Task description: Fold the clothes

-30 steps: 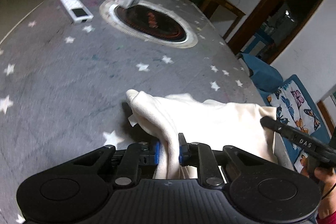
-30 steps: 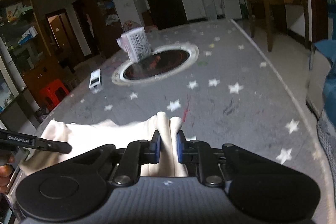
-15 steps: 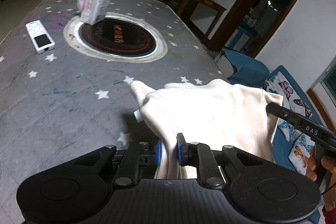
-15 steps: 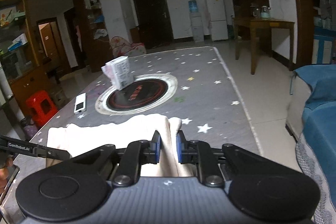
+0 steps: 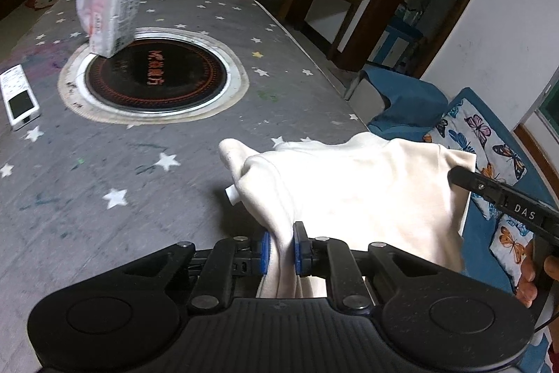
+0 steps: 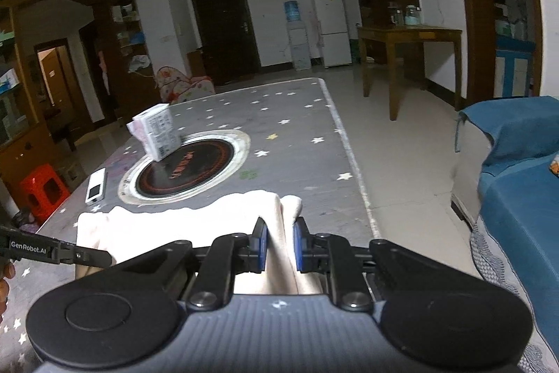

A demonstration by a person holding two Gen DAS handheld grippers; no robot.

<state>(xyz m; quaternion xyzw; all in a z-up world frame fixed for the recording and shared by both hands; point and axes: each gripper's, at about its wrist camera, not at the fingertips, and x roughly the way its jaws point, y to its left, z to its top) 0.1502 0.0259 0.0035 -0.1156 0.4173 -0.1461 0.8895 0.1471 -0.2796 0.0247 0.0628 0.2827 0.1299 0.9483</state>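
A cream-white garment (image 5: 356, 184) is held stretched between my two grippers, lifted above the grey star-patterned table (image 5: 104, 163). My left gripper (image 5: 280, 245) is shut on one bunched edge of it. My right gripper (image 6: 280, 245) is shut on the other edge; the garment (image 6: 181, 222) spreads to the left in that view. The right gripper's finger shows at the right of the left wrist view (image 5: 503, 201), and the left gripper's finger shows at the left of the right wrist view (image 6: 56, 250). The garment's lower part hangs hidden below the grippers.
A round black hotplate (image 5: 153, 76) is set in the table, with a tissue pack (image 5: 111, 16) on its far rim and a white remote (image 5: 19, 97) to the left. A blue sofa with butterfly cushions (image 5: 489, 145) stands right of the table. A wooden side table (image 6: 408, 37) is beyond.
Both grippers have risen and tilted up with the garment, lifting it off the table. The hotplate, tissue pack and remote now show farther below and ahead.
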